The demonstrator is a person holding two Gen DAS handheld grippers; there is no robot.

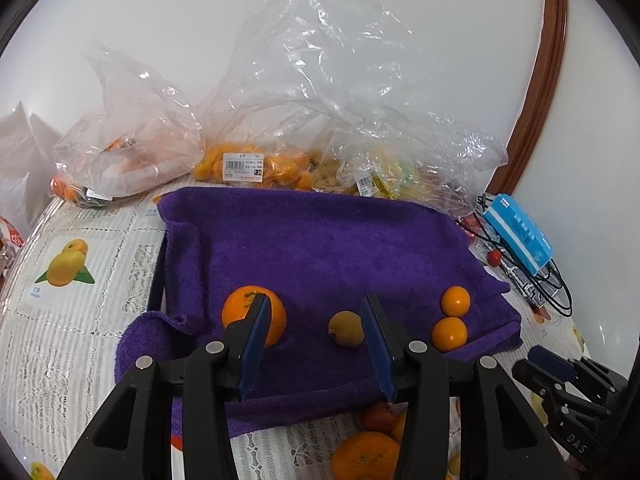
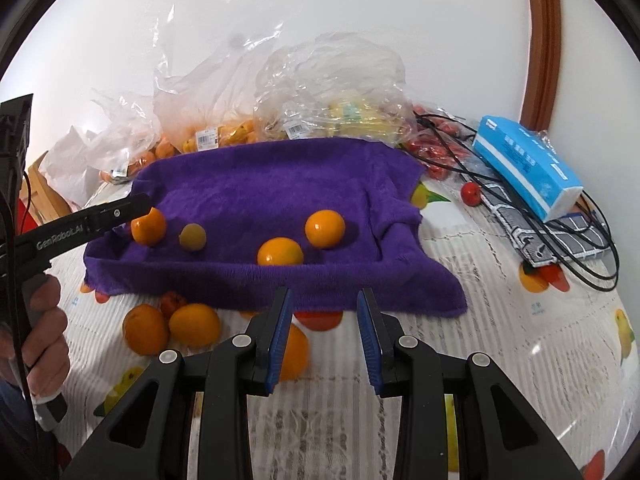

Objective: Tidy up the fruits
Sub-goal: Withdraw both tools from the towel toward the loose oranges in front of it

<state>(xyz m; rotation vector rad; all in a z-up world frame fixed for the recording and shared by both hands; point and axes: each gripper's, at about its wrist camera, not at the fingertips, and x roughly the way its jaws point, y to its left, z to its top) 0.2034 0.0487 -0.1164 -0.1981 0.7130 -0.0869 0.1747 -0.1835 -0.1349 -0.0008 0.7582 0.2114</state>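
Four fruits sit on the purple towel (image 2: 280,184) already, and more wait on the tablecloth (image 2: 500,320) in front of it. Left gripper (image 1: 316,344) hangs over the towel's near part, jaws partly open and empty, with the big orange (image 1: 244,312) just past its left finger and the small brownish fruit (image 1: 346,329) between the tips, nearer the right one, untouched. Right gripper (image 2: 324,336) hovers lower down, jaws partly open, nothing held. A loose orange (image 2: 296,350) peeks out just behind its left finger, a touch left of the gap. I'd say the right hand is nearer that one; it needs a small shift left.
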